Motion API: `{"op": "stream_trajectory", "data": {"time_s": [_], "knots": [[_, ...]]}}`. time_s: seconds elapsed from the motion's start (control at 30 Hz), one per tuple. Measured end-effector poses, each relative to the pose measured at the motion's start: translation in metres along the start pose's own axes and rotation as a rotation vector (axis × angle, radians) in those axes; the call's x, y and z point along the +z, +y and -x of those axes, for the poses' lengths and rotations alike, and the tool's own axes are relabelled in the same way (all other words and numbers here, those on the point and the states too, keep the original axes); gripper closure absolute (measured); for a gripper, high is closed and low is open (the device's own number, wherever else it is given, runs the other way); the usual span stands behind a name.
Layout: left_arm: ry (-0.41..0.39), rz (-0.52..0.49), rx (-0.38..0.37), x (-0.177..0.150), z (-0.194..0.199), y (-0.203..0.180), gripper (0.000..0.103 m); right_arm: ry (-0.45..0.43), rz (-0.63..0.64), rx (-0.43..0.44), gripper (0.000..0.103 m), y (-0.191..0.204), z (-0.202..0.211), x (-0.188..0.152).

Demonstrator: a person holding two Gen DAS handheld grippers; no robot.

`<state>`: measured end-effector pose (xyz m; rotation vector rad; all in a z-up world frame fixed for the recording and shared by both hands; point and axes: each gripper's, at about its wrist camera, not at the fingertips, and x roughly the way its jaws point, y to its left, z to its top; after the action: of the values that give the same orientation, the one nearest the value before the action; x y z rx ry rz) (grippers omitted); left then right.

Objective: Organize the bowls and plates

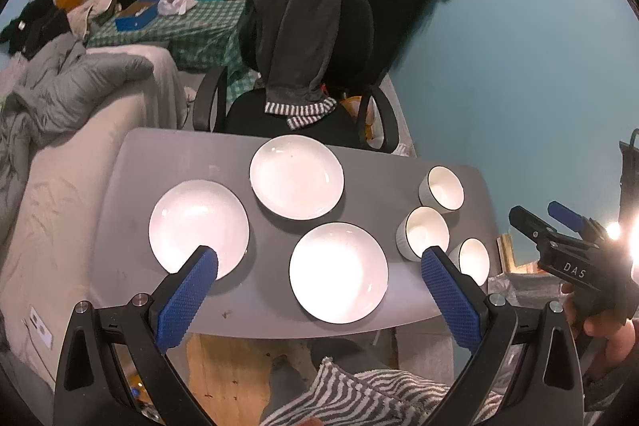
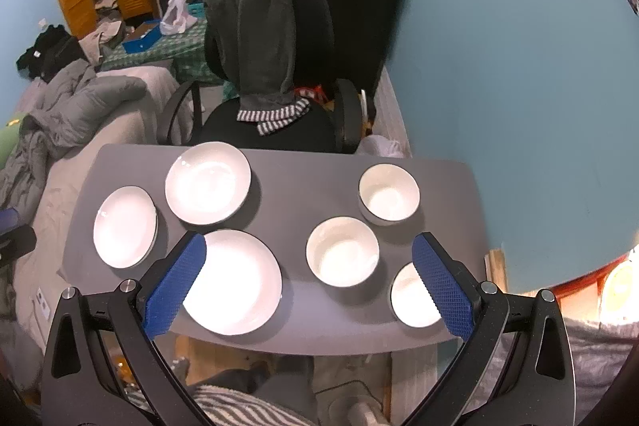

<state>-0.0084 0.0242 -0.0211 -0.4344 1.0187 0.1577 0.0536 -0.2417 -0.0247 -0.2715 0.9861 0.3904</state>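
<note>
- My left gripper (image 1: 319, 290) and right gripper (image 2: 309, 280) both hang spread wide, empty, above the near edge of the grey table (image 2: 303, 186).
- Three white plates (image 1: 338, 272) lie separate on the left, three bowls (image 2: 342, 251) on the right.
- I'd pinch a plate by its rim and lower it squarely onto its neighbour.

White plates (image 2: 231, 282) and bowls (image 2: 342, 251) have thin dark rims. The counter (image 2: 311, 186) is grey. Fingers (image 1: 187, 300) are blue, diamond-textured.
</note>
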Motion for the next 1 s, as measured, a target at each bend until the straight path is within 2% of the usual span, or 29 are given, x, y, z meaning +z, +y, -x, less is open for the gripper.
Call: {"op": "stream_trajectory", "data": {"time_s": [0.3,0.53,0.83,1.0], "knots": [[-0.004,0.006,0.021,-0.005,-0.007,0.011,0.000,-0.005,0.089,0.037,0.001,0.012,-0.012,0.004],[0.030,-0.012,0.065,-0.015,-0.024,0.023,0.000,0.051,0.147,0.088,0.001,0.022,-0.034,-0.002],[0.072,-0.118,0.106,-0.028,-0.058,0.032,0.000,0.131,0.250,0.134,0.001,0.040,-0.074,-0.016],[0.096,-0.191,0.132,-0.037,-0.080,0.028,0.000,0.162,0.298,0.105,0.002,0.043,-0.100,-0.029]]}}
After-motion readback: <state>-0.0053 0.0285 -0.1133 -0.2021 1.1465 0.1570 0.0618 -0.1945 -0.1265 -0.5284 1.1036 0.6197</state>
